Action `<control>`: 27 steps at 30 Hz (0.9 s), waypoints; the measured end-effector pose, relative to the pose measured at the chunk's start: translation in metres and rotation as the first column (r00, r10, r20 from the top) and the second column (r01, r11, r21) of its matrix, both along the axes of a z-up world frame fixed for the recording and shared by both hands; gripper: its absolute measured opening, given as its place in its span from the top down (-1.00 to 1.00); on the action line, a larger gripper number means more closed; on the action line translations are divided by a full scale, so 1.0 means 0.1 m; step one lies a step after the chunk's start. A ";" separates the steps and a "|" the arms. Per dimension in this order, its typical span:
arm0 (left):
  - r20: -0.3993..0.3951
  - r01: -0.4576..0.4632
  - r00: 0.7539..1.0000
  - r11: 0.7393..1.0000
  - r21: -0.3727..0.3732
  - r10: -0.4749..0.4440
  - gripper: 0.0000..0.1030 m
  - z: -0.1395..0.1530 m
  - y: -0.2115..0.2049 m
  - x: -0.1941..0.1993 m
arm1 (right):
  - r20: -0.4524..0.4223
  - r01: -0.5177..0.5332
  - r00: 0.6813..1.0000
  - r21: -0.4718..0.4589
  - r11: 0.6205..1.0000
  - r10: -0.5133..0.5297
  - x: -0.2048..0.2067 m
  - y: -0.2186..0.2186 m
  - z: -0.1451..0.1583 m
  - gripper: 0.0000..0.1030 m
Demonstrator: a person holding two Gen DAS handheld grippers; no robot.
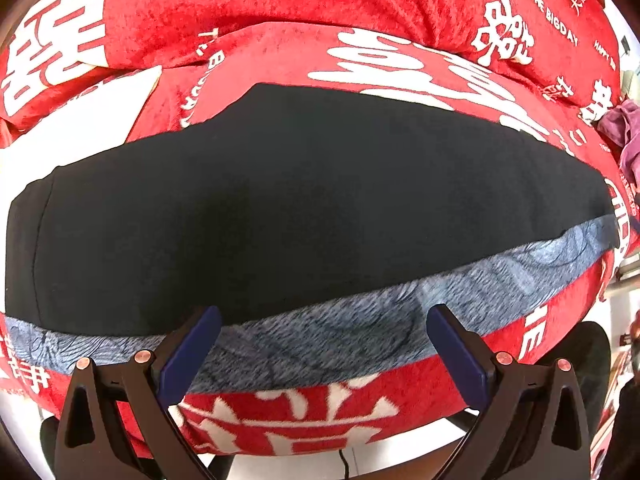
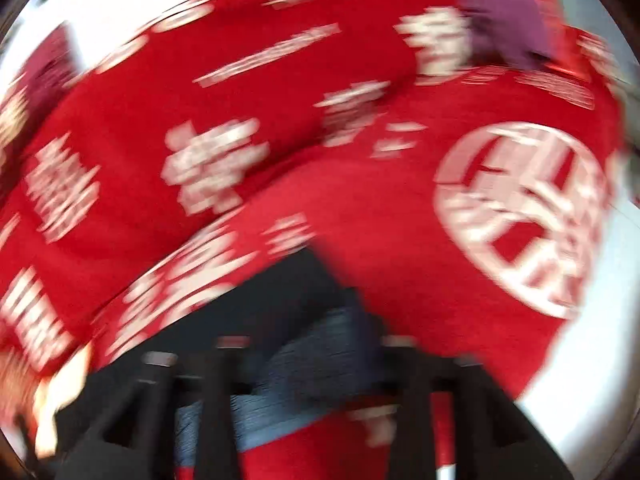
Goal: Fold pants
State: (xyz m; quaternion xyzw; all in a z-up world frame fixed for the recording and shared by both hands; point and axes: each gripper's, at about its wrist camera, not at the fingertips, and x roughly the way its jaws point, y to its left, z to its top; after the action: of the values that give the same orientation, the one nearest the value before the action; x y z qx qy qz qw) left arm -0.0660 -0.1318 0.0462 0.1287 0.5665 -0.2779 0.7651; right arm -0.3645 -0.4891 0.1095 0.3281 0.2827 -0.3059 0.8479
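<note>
Dark navy pants (image 1: 280,208) lie flat on a red blanket with white characters (image 1: 320,12). A blue-grey patterned band (image 1: 360,328) runs along their near edge. My left gripper (image 1: 320,344) is open just above that band, its blue-padded fingers (image 1: 192,352) apart and empty. The right wrist view is heavily motion-blurred. It shows a corner of the pants (image 2: 288,292) with the blue-grey band (image 2: 312,360) between my right gripper's black fingers (image 2: 216,380). The right gripper (image 2: 312,364) looks spread, with the cloth lying between its fingers.
A purple cloth (image 1: 624,132) lies at the blanket's right edge and shows in the right wrist view (image 2: 508,12) at the top. A white surface (image 1: 80,120) shows beside the blanket at left. Black chair parts (image 1: 592,360) stand below the near edge.
</note>
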 end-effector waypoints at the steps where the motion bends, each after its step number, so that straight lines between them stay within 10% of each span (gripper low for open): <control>1: 0.005 0.007 1.000 1.000 0.000 -0.007 -1.00 0.00 -0.03 -0.01 | 0.011 -0.079 0.997 0.013 0.997 0.079 0.14 0.08 -0.03 -0.77; 6: 0.012 0.007 1.000 1.000 0.030 -0.007 -1.00 -0.07 0.02 -0.03 | -0.262 -0.066 0.961 0.097 0.993 0.089 0.42 0.06 -0.66 -0.75; 18: 0.053 -0.039 0.998 0.999 -0.037 0.041 -1.00 0.15 -0.52 0.28 | -0.260 -0.231 0.944 -0.079 0.970 0.204 1.31 0.43 0.00 -1.00; 25: 0.051 -0.016 0.999 0.999 0.051 0.013 -1.00 -0.21 -0.94 0.43 | -0.485 -0.446 0.785 -0.010 0.895 0.386 2.16 1.27 -0.61 -1.00; 27: 0.079 -0.032 0.996 0.999 0.041 0.029 -1.00 -0.18 -0.67 0.44 | -0.482 -0.468 0.792 -0.086 0.879 0.375 2.10 1.35 -0.67 -1.00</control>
State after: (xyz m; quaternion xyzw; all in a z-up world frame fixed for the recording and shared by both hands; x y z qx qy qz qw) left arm -0.0223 -0.1989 0.0285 0.1471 0.5436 -0.2488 0.7880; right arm -0.1548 -0.3545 0.0426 0.0892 0.5053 -0.2027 0.8340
